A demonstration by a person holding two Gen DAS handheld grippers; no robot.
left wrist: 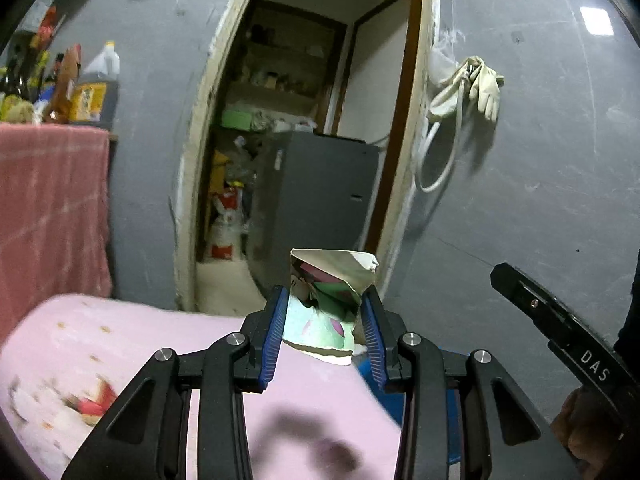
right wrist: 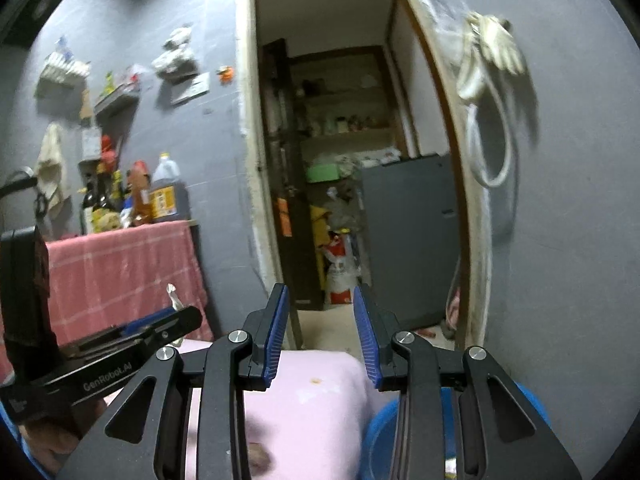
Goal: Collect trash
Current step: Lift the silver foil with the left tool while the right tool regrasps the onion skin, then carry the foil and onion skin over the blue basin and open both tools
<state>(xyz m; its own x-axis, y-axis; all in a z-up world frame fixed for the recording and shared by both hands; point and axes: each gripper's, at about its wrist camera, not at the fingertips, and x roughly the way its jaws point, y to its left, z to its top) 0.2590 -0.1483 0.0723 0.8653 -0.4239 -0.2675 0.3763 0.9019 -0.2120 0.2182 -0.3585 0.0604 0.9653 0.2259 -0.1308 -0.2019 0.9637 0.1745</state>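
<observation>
A: Left claw (left wrist: 325,312) first: clenched on a crumpled, torn scrap of printed paper packaging, white outside, green and pink inside (left wrist: 328,300). Pinched between both blue ribbed pads (left wrist: 276,328), held up in the air above the pink blanket-covered surface (left wrist: 120,340), with the doorway behind.

B: Firm hold?

A: Hard to call firm. Light, creased, ragged along the lower edge, folded into a loose hollow shape. Likely to collapse or tear further under a squeeze, and to slide out if the pinch slackens.

B: Biggest risk, then?

A: Dropping it on the way, probably. Caught only across its width, most of it sticking out past the tips. A quick swing or a brush against the other tool could flick it loose.

B: And to the right?

A: Right claw (right wrist: 320,332) released, nothing between its pads, pointing over the same pink surface toward the doorway. Close beside the left one, so a bump between them looks possible. Blue round-rimmed container (right wrist: 384,436) low at the right edge of the pink surface, perhaps the bin; cannot tell for sure, being mostly hidden.
</observation>
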